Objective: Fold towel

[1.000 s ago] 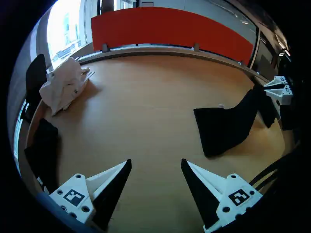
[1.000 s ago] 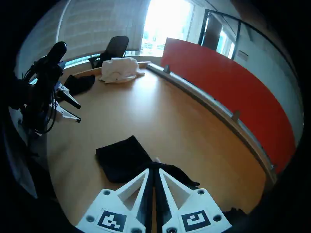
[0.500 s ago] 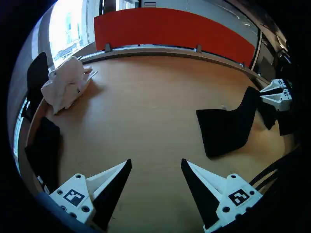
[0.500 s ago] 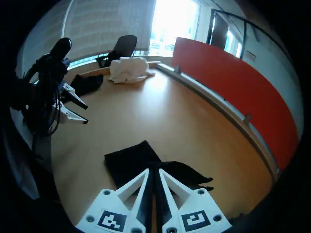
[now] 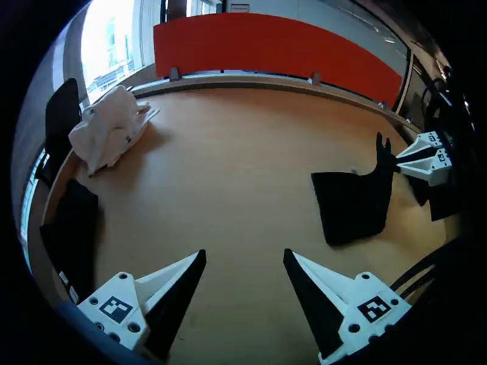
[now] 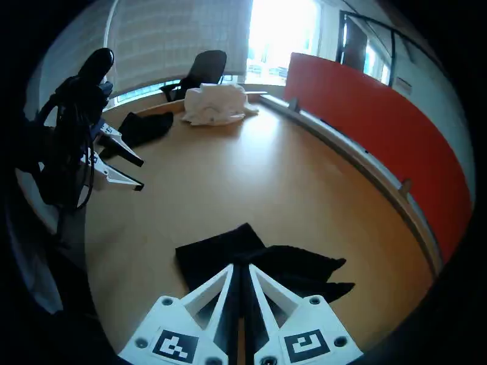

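Note:
A black towel lies on the wooden table, partly flat, with its right edge lifted. My right gripper is shut on that raised edge, the cloth spreading out in front of its fingers. Seen in the left gripper view, the right gripper holds the towel's corner up at the right. My left gripper hovers open over bare table, well to the left of the towel, with nothing between its fingers. From the right gripper view, the left gripper stands open at the far left.
A heap of white cloth lies at the table's far left corner, and another dark cloth sits at the left edge. A red divider panel runs along the far side. A black office chair stands by the window.
The right gripper has moved in over the towel with the gripped edge, lifting it more upright, so the flat part looks smaller. The left gripper has stayed open and nearly still.

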A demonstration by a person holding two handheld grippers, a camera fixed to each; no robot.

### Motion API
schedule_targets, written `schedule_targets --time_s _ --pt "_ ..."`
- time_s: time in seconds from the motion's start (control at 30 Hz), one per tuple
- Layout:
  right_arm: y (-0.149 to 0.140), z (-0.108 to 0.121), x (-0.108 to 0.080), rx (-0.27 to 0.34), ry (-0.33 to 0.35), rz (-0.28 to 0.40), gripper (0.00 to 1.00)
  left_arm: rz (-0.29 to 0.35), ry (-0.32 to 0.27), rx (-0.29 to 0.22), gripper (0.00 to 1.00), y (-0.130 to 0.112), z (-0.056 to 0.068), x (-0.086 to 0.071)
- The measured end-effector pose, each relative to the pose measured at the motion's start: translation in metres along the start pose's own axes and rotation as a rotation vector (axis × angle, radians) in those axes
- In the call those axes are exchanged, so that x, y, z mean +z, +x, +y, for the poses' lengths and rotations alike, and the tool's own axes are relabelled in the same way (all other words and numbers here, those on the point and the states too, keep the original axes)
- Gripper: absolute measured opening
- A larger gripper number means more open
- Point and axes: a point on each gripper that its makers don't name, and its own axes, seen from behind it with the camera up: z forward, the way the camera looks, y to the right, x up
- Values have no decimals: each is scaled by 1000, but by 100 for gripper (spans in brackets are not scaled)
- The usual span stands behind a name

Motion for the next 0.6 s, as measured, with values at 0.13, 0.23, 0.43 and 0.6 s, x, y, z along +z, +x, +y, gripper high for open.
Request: schedule_targets --time_s 0.13,0.23,0.43,0.6 --pt "-2 -14 18 0 41 -14 6 -1 6 -7 94 -3 -4 -3" --pt "-4 -26 32 6 75 -28 6 -3 11 -13 94 -6 -7 -5" --pt "-12 -41 55 24 116 -60 6 -8 20 -27 94 -11 -14 -8" --pt "-13 -44 59 36 126 -67 6 -7 20 -32 94 -12 -15 -9"
